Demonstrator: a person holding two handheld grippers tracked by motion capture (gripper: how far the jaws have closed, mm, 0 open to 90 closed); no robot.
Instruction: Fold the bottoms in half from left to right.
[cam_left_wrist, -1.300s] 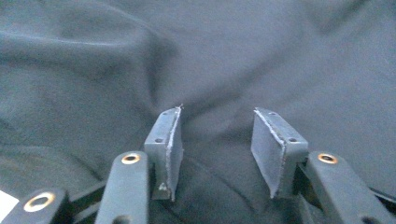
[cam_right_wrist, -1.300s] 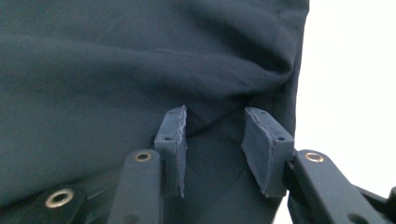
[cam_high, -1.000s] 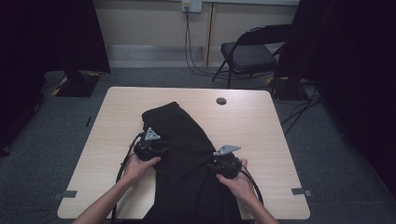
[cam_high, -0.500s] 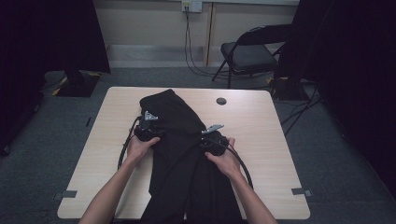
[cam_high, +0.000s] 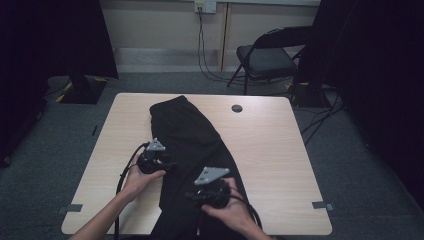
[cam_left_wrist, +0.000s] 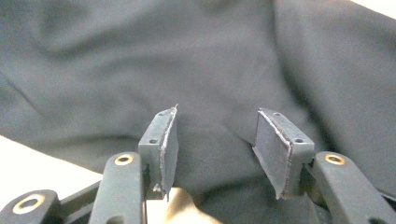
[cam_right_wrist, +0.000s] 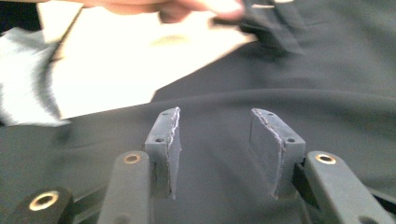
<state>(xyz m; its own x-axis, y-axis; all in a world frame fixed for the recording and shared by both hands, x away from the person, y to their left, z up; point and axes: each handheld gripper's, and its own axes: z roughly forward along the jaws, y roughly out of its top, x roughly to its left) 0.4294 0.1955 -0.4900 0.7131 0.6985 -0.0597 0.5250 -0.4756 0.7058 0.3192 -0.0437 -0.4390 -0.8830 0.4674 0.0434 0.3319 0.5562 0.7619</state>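
Honestly can't read any text, labels, brands or numbers anywhere here, not on the black garment (cam_high: 192, 135) or the desk (cam_high: 270, 145).

One black garment (cam_high: 195, 145); two grippers; one table (cam_high: 280, 165); one folding chair (cam_high: 267, 57).

A folding chair (cam_high: 265, 57) is standing on the floor at one o'clock beyond the table (cam_high: 280, 150); a small dark disc (cam_high: 237, 108) is lying near the table's far edge.
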